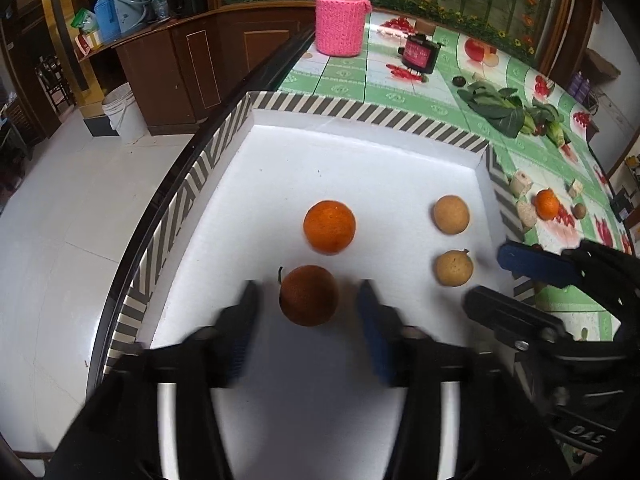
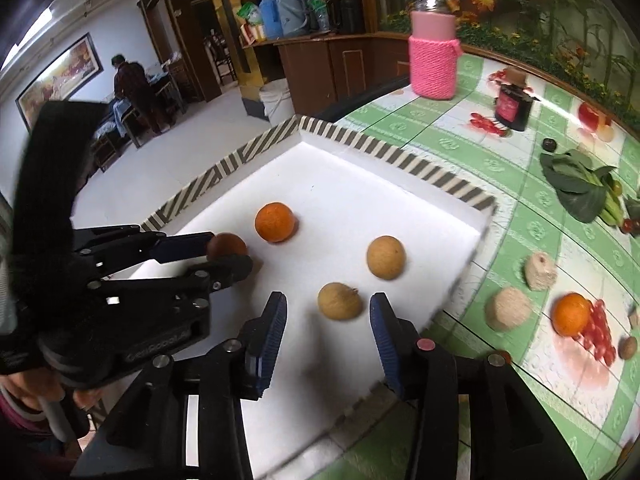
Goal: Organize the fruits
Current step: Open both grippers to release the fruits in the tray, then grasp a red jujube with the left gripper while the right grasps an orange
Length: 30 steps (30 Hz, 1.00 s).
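A white tray [image 1: 360,168] with a striped rim holds two oranges and two tan round fruits. My left gripper [image 1: 308,300] is open, its fingers either side of the near darker orange [image 1: 309,295], not touching it. A brighter orange [image 1: 329,227] lies just beyond. My right gripper [image 2: 328,312] is open around the near tan fruit [image 2: 340,301], with a gap on both sides. The second tan fruit [image 2: 386,257] lies past it. Another orange [image 2: 571,314] sits on the tablecloth outside the tray.
A pink knit-covered jar [image 1: 342,16] and a dark small jar [image 1: 420,54] stand beyond the tray. Leafy greens [image 1: 504,110] lie at the right. Pale spools [image 2: 510,308] and a small brown fruit [image 2: 628,347] lie near the loose orange. The table edge drops off to the left.
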{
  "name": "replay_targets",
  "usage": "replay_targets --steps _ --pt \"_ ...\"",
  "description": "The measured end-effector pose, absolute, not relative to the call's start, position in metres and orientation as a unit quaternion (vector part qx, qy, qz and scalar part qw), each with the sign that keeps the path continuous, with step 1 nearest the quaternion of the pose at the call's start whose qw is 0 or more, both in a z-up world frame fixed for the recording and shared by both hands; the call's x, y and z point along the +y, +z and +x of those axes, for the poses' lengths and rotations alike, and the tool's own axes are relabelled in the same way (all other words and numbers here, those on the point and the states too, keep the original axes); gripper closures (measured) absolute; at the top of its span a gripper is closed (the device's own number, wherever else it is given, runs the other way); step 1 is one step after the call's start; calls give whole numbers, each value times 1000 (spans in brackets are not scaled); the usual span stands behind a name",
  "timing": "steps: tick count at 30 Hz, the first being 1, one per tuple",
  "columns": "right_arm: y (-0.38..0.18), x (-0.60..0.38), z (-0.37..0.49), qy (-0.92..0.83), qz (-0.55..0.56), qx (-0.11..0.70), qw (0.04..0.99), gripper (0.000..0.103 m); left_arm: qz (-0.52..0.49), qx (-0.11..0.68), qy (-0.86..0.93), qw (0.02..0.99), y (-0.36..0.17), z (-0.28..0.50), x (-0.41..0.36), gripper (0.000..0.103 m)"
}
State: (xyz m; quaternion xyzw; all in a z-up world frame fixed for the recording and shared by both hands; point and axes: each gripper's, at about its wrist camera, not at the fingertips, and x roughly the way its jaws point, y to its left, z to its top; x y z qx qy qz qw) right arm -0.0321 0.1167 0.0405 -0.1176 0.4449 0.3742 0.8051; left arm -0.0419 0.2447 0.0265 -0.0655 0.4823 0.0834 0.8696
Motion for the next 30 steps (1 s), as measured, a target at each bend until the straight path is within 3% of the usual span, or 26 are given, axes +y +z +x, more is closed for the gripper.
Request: replay_targets --steps 2,13,30 --pt "46 107 -35 371 -110 441 810 56 -68 476 84 873 30 -44 243 33" --pt "75 5 -56 313 -76 410 853 37 -56 445 35 893 61 -54 196 33" --pt "62 -159 -73 183 -2 432 883 36 96 452 -74 884 58 -31 71 33"
